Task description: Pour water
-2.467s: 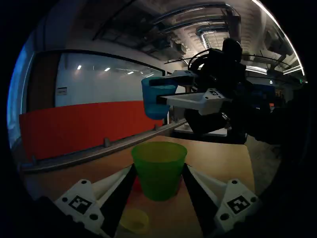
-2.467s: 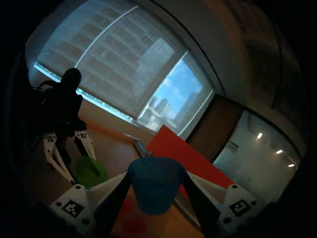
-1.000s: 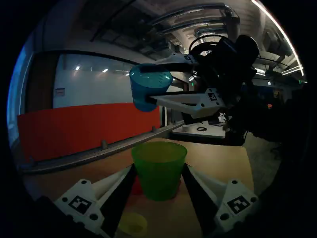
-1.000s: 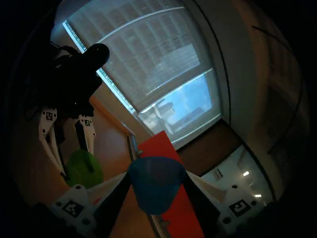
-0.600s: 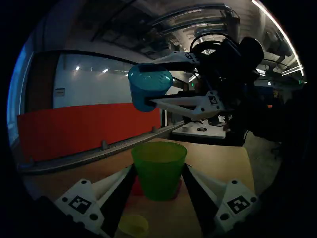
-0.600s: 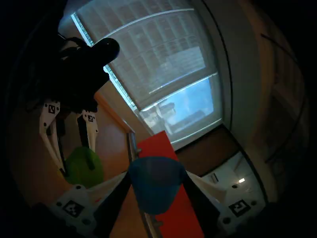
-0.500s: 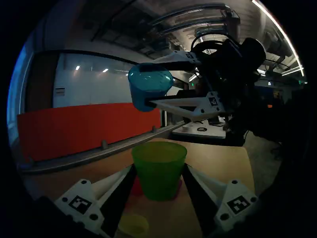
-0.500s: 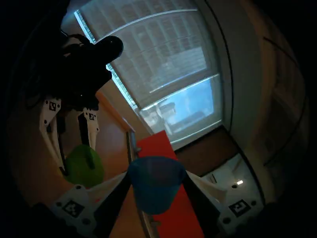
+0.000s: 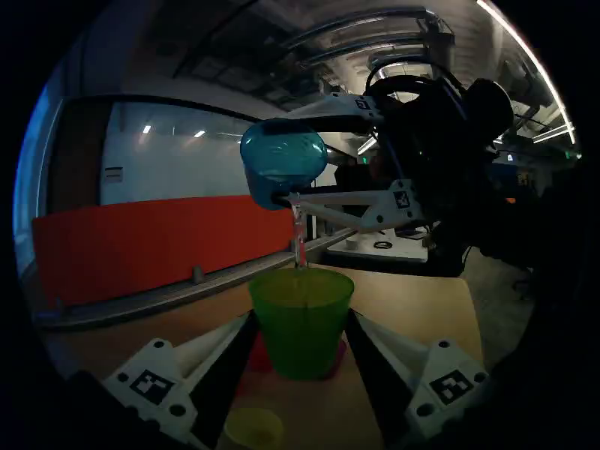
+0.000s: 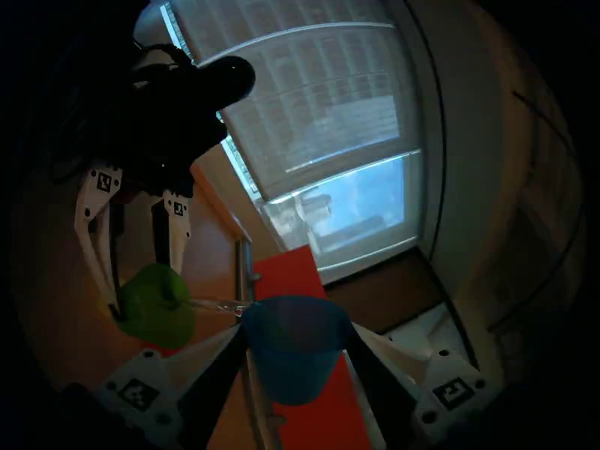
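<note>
Tilted further than half a second ago, the blue cup (image 9: 283, 161) now spills a thin stream of water (image 9: 299, 240), which was not falling then. Broadest in the left gripper view is the wooden surface (image 9: 420, 300), with a long red panel (image 9: 150, 232) running behind its far edge. In the right gripper view a big window (image 10: 322, 112) with blinds stands behind everything.

The right hand-held gripper (image 10: 296, 337) pinches the blue cup between both fingers and holds it steeply tipped in the air, its lower rim over the green cup (image 9: 301, 322). The left hand-held gripper (image 9: 300, 319) clamps the green cup from both sides, upright and low over the surface. The stream drops from the blue cup's rim straight into the green cup's open mouth.

Beneath the green cup a flat red piece (image 9: 257, 358) lies on the surface. Whether the cup rests on it cannot be told. Nearer the camera, a small yellow cup (image 9: 253, 429) sits on the surface between the left fingers.
</note>
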